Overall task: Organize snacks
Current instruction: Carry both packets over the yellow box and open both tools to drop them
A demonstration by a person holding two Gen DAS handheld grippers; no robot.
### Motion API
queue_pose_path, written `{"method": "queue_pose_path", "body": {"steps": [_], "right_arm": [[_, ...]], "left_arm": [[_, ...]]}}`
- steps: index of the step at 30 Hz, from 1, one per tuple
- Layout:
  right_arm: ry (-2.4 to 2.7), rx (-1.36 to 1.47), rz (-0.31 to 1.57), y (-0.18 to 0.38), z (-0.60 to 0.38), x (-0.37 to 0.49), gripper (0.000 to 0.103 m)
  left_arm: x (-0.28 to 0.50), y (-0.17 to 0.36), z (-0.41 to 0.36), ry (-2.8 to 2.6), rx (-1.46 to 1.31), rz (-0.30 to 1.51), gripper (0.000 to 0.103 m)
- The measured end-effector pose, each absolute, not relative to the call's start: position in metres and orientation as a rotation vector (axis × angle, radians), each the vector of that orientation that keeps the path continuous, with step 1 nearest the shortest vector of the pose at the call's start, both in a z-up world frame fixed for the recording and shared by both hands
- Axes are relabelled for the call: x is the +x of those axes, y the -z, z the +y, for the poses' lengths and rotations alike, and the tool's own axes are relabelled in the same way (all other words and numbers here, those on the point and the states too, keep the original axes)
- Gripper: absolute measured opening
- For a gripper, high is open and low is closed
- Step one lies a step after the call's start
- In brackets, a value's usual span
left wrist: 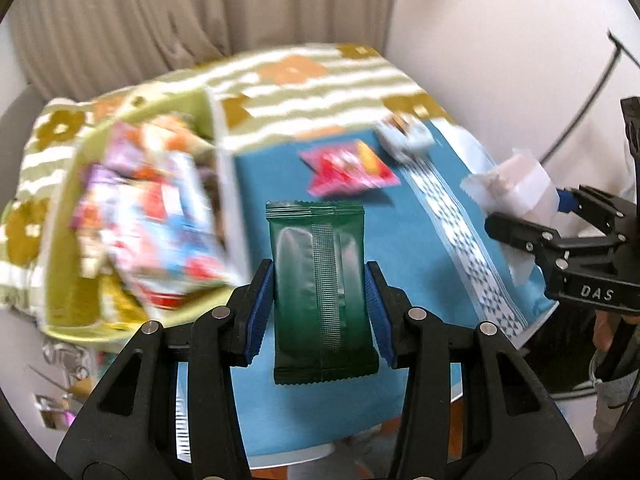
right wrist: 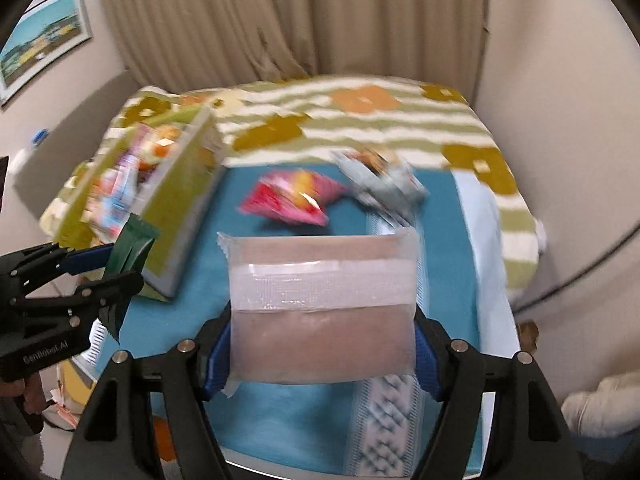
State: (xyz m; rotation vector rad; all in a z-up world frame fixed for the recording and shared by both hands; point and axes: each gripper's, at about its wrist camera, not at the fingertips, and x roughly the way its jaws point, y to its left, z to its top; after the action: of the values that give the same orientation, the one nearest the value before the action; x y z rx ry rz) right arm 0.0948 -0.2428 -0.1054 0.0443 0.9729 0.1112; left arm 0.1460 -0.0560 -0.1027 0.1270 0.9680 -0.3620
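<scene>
Left wrist view: the left gripper (left wrist: 319,306) is closed on a dark green snack packet (left wrist: 320,292), its blue pads (left wrist: 259,308) pressing both long edges, the packet standing upright between them, seam side facing the camera. Under it lies a teal cloth (left wrist: 420,248) with a white patterned band (left wrist: 460,236), spread over what looks like a tabletop. At 10 o'clock from the packet sits a yellow-green box (left wrist: 66,240) crowded with bright wrappers (left wrist: 152,216), blurred beyond reading. At 12 o'clock a pink snack bag (left wrist: 350,172) lies flat on the cloth, and just beside it toward 1 o'clock a pale blue snack bag (left wrist: 406,134). Behind them runs a striped floral spread (left wrist: 312,88). At 3 o'clock the right gripper (left wrist: 528,216) comes in from the edge, clamped on a translucent packet (left wrist: 516,188).

Right wrist view: the right gripper (right wrist: 322,348) is closed around the translucent packet (right wrist: 322,308), which holds something brown and has a frosted seam band across its middle; the pads touch both short sides. The pink snack bag (right wrist: 290,196) lies at 12 o'clock on the teal cloth (right wrist: 444,248), the pale blue snack bag (right wrist: 380,180) at 1 o'clock, just beside it. The yellow-green box (right wrist: 176,208) stands at 10 o'clock, near the cloth's edge. At 9 o'clock the left gripper (right wrist: 110,270) holds the dark green snack packet (right wrist: 130,248) right beside the box's near corner; whether they touch cannot be told. A beige curtain (right wrist: 280,20) hangs behind the spread.
</scene>
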Motion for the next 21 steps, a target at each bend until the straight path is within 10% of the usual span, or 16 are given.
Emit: {"method": "queue_pose_path", "body": {"steps": [19,21], "right_arm": [[-0.341,0.105,0.907,0.052,-0.033,0.193,0.069],[-0.336,0.109,0.916,0.054,-0.023,0.200,0.069]], "left_arm": [[0.233,0.095,0.142,0.268,0.061,0.986,0.042],[0.237,0.103,0.144,0.279,0.069,0.995,0.058]]}}
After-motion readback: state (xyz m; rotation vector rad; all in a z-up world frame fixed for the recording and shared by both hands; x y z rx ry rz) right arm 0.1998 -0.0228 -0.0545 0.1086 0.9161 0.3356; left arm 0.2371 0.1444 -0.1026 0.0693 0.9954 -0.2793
